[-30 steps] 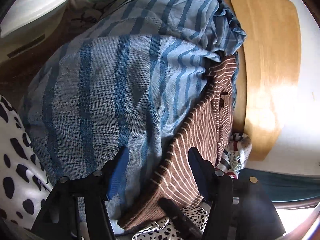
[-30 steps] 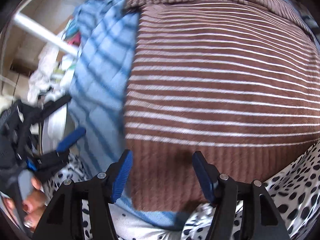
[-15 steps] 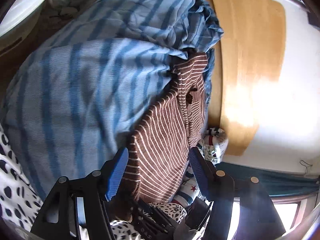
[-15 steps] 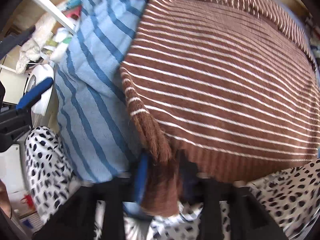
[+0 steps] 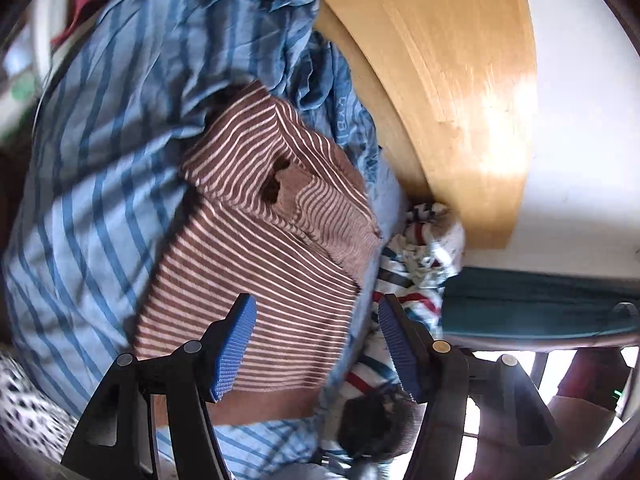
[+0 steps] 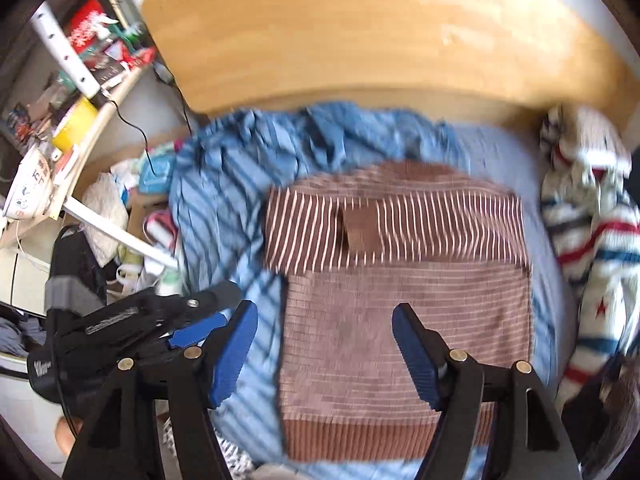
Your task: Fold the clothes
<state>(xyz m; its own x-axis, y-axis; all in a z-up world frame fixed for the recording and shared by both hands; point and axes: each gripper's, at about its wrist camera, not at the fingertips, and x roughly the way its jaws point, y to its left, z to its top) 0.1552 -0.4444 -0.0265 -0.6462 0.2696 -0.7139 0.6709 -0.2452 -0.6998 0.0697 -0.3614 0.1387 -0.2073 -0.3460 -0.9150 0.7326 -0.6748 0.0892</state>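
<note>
The right tongs (image 6: 324, 350) are wide open and hold nothing, just above the near hem of the brown striped sweater (image 6: 404, 312). The left tongs (image 5: 316, 344) are wide open and empty too, over the same sweater's near edge. The sweater lies as a flat rectangle on the blue striped cloth (image 6: 224, 184), its top part turned down toward 6 o'clock. To finish well, any further fold should keep the edges aligned and the surface smooth. At 2 o'clock lies a crumpled white striped garment (image 6: 592, 220); beyond, at 12 o'clock, a wooden headboard (image 6: 360, 36).
</note>
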